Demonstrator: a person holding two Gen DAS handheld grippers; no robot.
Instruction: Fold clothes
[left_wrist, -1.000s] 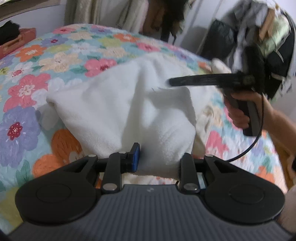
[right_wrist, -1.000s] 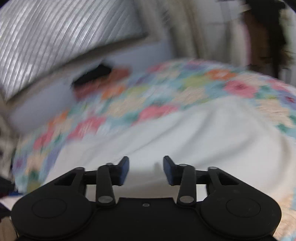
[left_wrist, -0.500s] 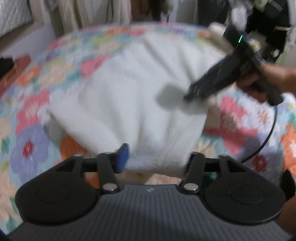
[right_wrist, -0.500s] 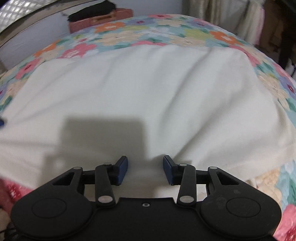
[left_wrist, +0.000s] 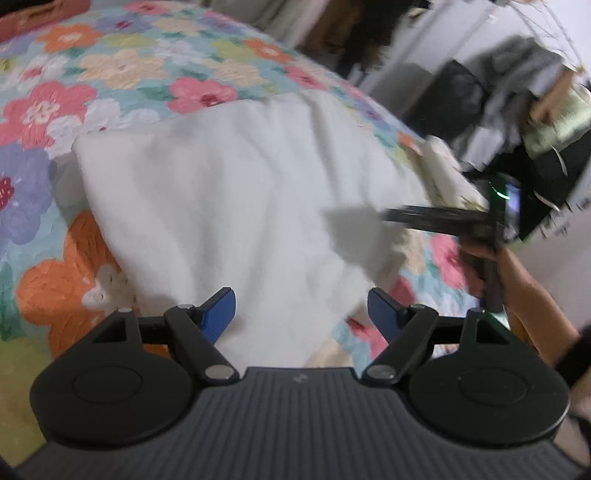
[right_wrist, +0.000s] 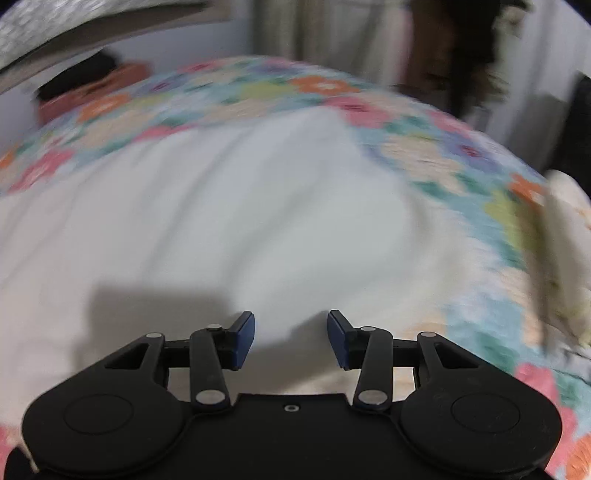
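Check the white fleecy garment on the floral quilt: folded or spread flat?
Folded, at least partly. The white fleecy garment lies doubled on the floral quilt, with a rounded thick left edge. How many folds, cannot tell.

A flowered bedspread (left_wrist: 122, 70) covers the bed. A heap of clothes (left_wrist: 532, 110) sits beside it, curtains (right_wrist: 325, 33) hang behind.

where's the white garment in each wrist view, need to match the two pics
Left wrist view: the white garment fills the middle, running from the left gripper up toward the far bed edge.
Right wrist view: it covers the centre and left, just ahead of the right gripper.
Shared landmark: the floral bedspread beyond the garment's far edge.
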